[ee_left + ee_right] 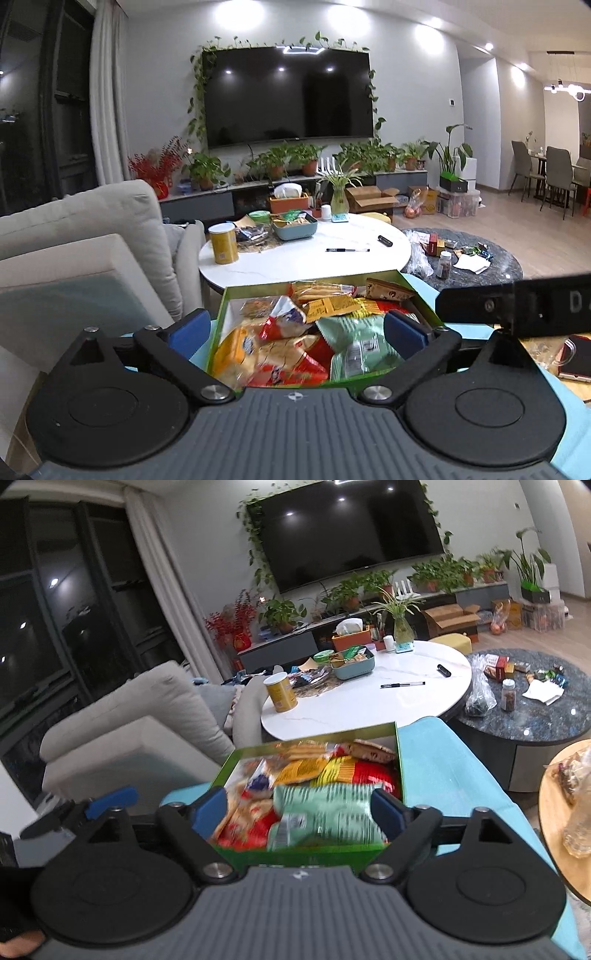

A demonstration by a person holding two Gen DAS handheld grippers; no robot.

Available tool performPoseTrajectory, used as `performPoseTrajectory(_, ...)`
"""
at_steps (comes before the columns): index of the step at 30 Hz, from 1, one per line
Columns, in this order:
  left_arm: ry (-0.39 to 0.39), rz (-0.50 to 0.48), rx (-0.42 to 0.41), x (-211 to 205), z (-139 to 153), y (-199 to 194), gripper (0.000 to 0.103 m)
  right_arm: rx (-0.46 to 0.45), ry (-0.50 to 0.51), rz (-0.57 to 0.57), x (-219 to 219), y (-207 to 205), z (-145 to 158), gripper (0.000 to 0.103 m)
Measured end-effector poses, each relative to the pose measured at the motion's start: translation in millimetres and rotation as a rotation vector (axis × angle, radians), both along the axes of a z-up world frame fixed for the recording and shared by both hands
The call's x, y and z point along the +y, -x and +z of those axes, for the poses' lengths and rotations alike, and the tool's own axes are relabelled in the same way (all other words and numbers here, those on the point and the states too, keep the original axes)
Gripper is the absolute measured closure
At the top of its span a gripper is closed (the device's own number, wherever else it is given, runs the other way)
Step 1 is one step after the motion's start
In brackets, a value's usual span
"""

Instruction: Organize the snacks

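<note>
Snacks fill the green box (255, 291), which sits on a light blue surface (443, 760) just this side of the round white table (314, 258). A pale green packet (325, 812) lies at the box's near edge, with red and yellow wrappers (332, 304) packed behind it and a brown packet (388, 290) at the far corner.

Both tongs stand spread wide with nothing pinched. The left gripper (295, 330) hangs over the near end of the box, one blue pad (188, 328) outside the left wall of the box, the other above the packets. The right gripper (299, 806) sits just beside it, its pads over the near corners of the box.

Beyond the box, on the white table, stand a yellow can (222, 243), a blue tray (295, 229) of packets and a pen (347, 250).
</note>
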State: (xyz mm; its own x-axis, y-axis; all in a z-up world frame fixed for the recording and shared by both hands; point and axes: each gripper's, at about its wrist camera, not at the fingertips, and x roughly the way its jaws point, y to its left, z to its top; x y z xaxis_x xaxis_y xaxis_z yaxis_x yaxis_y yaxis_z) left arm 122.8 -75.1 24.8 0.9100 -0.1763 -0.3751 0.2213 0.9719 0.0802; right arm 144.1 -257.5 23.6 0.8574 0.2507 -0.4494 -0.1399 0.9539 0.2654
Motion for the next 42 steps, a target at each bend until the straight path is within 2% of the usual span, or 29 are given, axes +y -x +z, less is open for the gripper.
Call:
performPoseTrajectory(4,-0.001,0.008,-0.017,6.3,-2.2,28.4,0.001,-0.021,0.021,0.009,7.8,26.4,-1.6,0.034)
performPoseTrajectory(11,0.047,0.038,-0.005,19.7,-8.1,62.6,0.001,-0.061,0.050,0.023,15.9,60.3,-2.0,0.033)
performPoseTrajectory(17,-0.006,0.099,-0.010,21.0,-14.2,83.2,0.001,-0.114,0.043,0.011,12.2,80.5,-4.5,0.034)
performPoseTrajectory(20,-0.001,0.111,-0.016,25.5,-14.4,92.1,0.000,-0.122,0.048,0.002,11.3,85.8,-10.0,0.034)
performPoseTrajectory(27,-0.009,0.135,-0.020,31.0,-12.5,101.1,0.000,-0.160,0.114,-0.014,18.6,97.3,-21.1,0.033)
performPoseTrajectory(33,0.017,0.157,-0.023,36.7,-10.5,106.0,0.000,-0.206,0.176,-0.001,23.7,106.9,-21.8,0.034)
performPoseTrajectory(42,0.033,0.166,-0.002,39.7,-15.9,107.9,0.000,-0.203,0.192,0.010,29.4,110.5,-25.4,0.033)
